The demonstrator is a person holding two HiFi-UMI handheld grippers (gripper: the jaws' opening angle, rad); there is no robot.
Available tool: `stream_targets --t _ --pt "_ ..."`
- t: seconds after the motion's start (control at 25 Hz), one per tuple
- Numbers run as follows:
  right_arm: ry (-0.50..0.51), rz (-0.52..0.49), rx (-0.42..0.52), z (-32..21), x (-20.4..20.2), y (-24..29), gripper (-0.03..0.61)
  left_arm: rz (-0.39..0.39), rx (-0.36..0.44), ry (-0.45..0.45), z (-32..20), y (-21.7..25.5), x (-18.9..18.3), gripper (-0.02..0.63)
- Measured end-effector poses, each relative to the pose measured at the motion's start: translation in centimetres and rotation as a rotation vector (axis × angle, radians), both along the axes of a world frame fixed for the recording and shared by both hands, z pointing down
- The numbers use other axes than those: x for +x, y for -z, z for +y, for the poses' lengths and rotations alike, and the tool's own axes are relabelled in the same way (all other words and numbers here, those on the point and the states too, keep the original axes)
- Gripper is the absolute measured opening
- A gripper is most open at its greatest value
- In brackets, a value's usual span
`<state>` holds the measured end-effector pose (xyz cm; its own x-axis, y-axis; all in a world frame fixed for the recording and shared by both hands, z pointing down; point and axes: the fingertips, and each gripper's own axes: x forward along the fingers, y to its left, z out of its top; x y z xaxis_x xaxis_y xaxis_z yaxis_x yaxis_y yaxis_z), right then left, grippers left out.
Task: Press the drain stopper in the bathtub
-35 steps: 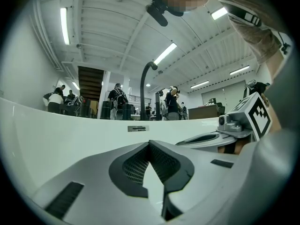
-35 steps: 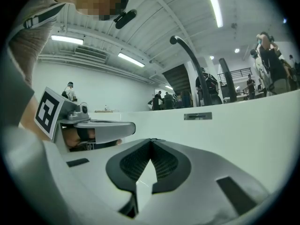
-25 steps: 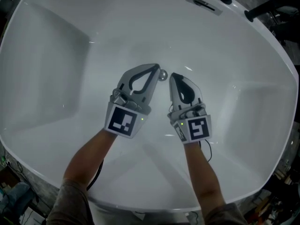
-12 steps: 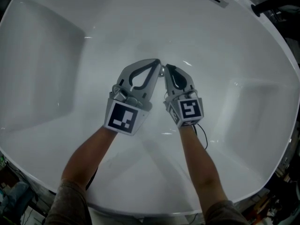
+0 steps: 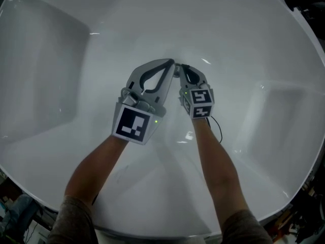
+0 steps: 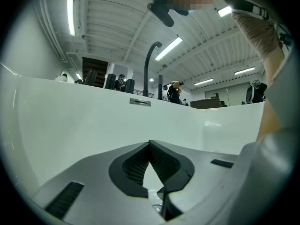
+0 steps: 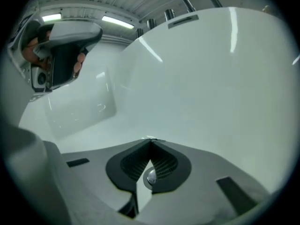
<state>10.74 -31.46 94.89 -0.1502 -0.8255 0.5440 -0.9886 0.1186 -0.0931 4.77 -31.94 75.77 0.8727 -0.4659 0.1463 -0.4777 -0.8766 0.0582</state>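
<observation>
1. Left tongs (image 5: 171, 63): jaws together, nothing clamped, tip lowered toward the tub floor.
2. Right tongs (image 7: 151, 141): jaws together, empty, tip just beside the left tip.
3. Drain stopper (image 7: 150, 176): chrome, on the tub floor under the right tongs, seen through the gap behind their tips. Hidden in the head view.
4. Progress: tips positioned at the stopper. Press judged imminent or under way; whether it has gone down cannot be told.
5. Bathtub (image 5: 61, 60): floor bare all round, sloped walls and rim well apart. Only tight spot lies between the two tongs.
</observation>
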Motion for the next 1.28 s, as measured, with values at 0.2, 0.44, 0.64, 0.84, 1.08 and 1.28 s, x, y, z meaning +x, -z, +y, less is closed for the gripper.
stream_targets --t 0.2,0.44,0.64,0.84,1.08,1.28 --pt "-0.003 0.001 -0.089 -0.1 0.5 -4.3 0.003 -0.007 -0.018 0.001 0.2 -1.6 0.1 0.003" --pt "0.018 0.016 -0.208 0.6 0.4 -9.0 0.003 -0.013 -0.048 0.013 0.2 -3.7 -0.2 0.003" --pt "0.012 0.024 -0.285 1.3 0.8 -11.1 0.003 -0.021 -0.065 0.019 0.0 -4.5 -0.4 0.003" --pt "0.027 0.044 -0.338 1.5 0.7 -12.3 0.003 -0.025 -0.072 0.017 -0.1 -5.0 -0.2 0.003" --pt "0.018 0.036 -0.367 1.7 1.0 -12.9 0.003 -0.033 -0.093 0.009 0.0 -5.8 0.1 0.003" --pt "0.034 0.064 -0.415 1.4 1.0 -13.0 0.005 -0.031 -0.117 0.023 -0.1 -6.5 0.2 0.003"
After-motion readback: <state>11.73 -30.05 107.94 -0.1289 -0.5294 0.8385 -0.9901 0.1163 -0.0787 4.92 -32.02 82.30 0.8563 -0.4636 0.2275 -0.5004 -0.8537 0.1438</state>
